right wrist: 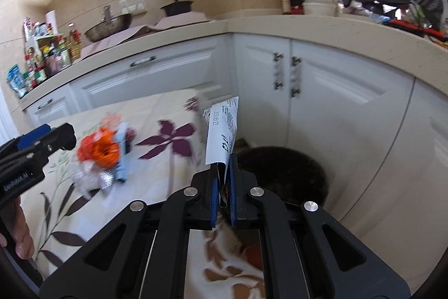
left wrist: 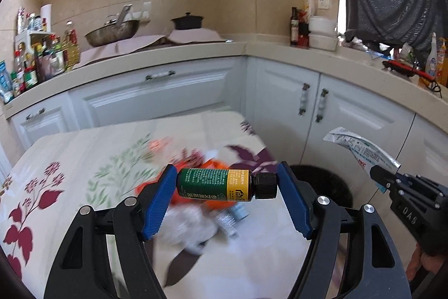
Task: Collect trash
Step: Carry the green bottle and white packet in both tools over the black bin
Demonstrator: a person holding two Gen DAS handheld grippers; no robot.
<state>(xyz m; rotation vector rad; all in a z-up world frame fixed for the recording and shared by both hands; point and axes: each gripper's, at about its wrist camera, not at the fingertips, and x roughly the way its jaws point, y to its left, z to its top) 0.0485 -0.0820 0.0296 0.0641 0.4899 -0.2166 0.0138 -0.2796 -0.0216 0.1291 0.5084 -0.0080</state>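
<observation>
The left gripper (left wrist: 226, 184) clamps a small green-and-yellow bottle (left wrist: 221, 185) lengthwise between its blue pads, above the flowered tablecloth (left wrist: 70, 159). The right gripper (right wrist: 223, 181) pinches a white printed packet (right wrist: 221, 131) that stands up from its tips, beside the dark bin (right wrist: 288, 173). Leftover litter (right wrist: 102, 156) lies on the cloth.

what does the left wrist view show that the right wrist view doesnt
Only the left wrist view shows the small bottle with its green and yellow label and black cap, clamped lengthwise in the left gripper.

Only the right wrist view shows the right gripper from behind, shut on the white packet, and the date printed on that packet.

Both show the packet, the dark bin by the white cabinets, the pile of trash on the flowered cloth, and the kitchen counter.
</observation>
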